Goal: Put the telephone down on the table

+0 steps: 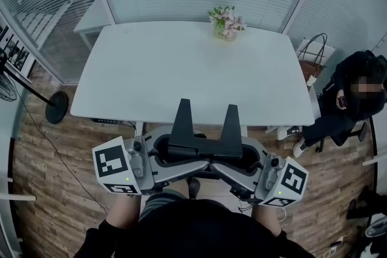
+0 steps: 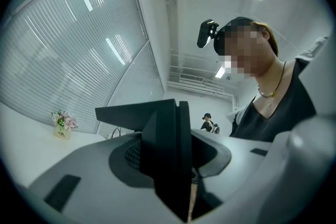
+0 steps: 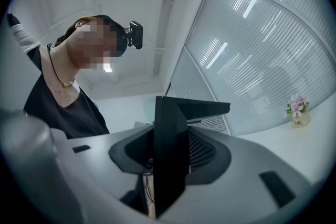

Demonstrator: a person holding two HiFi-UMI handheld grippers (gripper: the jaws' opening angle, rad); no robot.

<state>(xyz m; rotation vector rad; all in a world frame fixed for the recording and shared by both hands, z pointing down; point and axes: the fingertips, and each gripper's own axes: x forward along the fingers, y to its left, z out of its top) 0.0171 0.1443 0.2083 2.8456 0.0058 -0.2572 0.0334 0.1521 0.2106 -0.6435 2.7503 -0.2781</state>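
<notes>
I hold both grippers close in front of my waist, short of the white table [image 1: 151,78]. My left gripper [image 1: 163,157] and my right gripper [image 1: 248,165] point inward at each other, marker cubes outermost. Between their grey bodies sits a black piece [image 1: 204,148] with two pointed fins aimed toward the table. In the left gripper view one black fin [image 2: 167,155] rises from a dark oval recess, and the right gripper view shows a black fin [image 3: 169,155] the same way. No gap between jaws shows. No shape that I can tell as a telephone lies on the table.
A small vase of flowers [image 1: 226,23] stands at the table's far edge. A person in black [image 1: 354,99] sits at the right beside a bag [image 1: 312,63]. A fan stand [image 1: 56,107] is on the wooden floor at the left. Glass walls with blinds close off the back.
</notes>
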